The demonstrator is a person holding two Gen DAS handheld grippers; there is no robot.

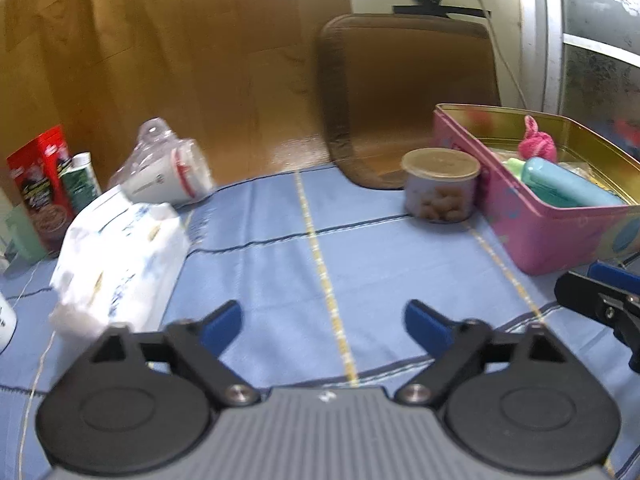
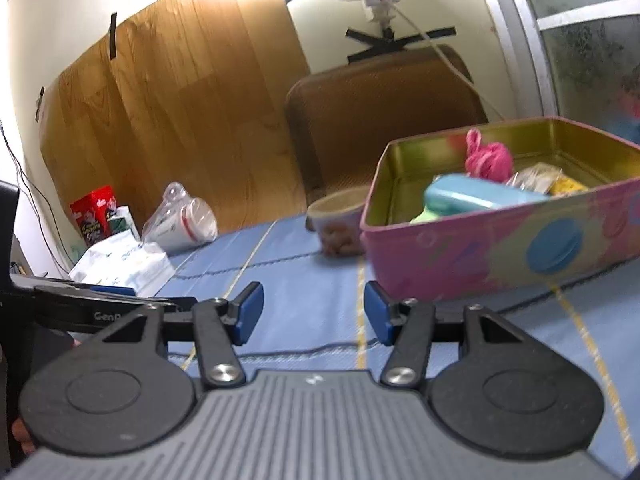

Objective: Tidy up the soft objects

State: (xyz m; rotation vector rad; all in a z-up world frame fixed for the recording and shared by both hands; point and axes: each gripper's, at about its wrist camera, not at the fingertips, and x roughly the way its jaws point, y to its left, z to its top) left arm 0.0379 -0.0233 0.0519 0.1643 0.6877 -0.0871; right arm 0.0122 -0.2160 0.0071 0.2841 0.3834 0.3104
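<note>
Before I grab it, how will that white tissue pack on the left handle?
The tissue pack looks soft and crinkly, so it will probably squash and sag between the fingers. Its plastic wrap may be slippery. It seems light for its bulk and unlikely to roll.

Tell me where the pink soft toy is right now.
The pink toy sits inside the pink tin near its back wall, behind the teal case, right of centre in both views.

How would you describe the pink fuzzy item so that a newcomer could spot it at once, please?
Find the pink tin box on the blue tablecloth, with its gold inside. The pink fuzzy item lies against its far wall, behind a teal case. It alone there is woolly and bright pink.
</note>
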